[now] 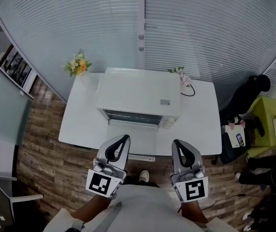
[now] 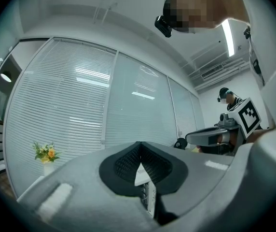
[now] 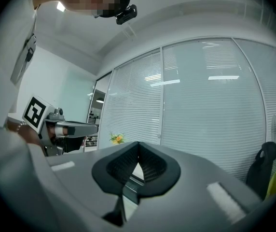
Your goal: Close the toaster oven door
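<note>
A white toaster oven (image 1: pixel 139 96) stands on the white table (image 1: pixel 203 124). Its glass door (image 1: pixel 132 138) is open and lies folded down flat toward me, over the table's front edge. My left gripper (image 1: pixel 122 140) hovers at the door's left front corner, and my right gripper (image 1: pixel 177 145) is just off its right front corner. Both point up and away from me. In each gripper view the jaws meet at the tip with nothing between them, the left gripper (image 2: pixel 139 146) and the right gripper (image 3: pixel 138 146) alike. A sliver of the oven shows through each hollow.
A vase of yellow flowers (image 1: pixel 78 65) stands at the table's back left corner. A small pink flower with a black cable (image 1: pixel 185 80) is at the back right. A black chair (image 1: pixel 248 96) and a green seat (image 1: pixel 272 124) stand to the right. Window blinds run behind.
</note>
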### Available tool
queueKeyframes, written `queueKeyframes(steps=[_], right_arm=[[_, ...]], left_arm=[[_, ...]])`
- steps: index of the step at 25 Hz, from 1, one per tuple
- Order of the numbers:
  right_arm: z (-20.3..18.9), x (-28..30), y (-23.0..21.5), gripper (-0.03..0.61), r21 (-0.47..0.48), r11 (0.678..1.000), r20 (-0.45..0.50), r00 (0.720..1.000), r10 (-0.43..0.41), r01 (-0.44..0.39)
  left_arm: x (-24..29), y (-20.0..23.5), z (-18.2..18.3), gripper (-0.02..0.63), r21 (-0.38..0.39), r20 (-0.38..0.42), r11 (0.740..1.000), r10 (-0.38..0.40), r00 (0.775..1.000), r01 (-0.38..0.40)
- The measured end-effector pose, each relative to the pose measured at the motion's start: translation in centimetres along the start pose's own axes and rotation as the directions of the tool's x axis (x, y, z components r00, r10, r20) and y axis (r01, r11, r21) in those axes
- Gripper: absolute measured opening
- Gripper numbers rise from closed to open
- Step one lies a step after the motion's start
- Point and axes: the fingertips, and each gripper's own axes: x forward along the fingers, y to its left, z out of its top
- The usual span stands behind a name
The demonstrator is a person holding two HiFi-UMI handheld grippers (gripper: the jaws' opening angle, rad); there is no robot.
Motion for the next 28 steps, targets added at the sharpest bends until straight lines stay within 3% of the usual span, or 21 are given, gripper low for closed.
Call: queueKeyframes(steps=[10,19,28], right_arm=[[-0.9,1.9,-1.0,0.005,-0.029,1.0,-0.013,1.0,0.013,-0.013],[-2.2,2.6,-0.3,0.01,0.002,1.0,-0.035,0.999,0.012,-0.012],[-8.2,1.9,1.0,0.035,-0.023,0.999,-0.132,0.99,0.043,-0.047]], left_arm=[[2.0,1.1,-0.8,0.005,-0.017,0.004,1.0,0.0,1.0,0.0],[2.1,1.8,-1.3,0.005,-0.023,-0.013,1.0,-0.014,1.0,0.014],[2.0,2.0,-1.8,0.005,-0.031,-0.022,0.999,-0.013,1.0,0.012]])
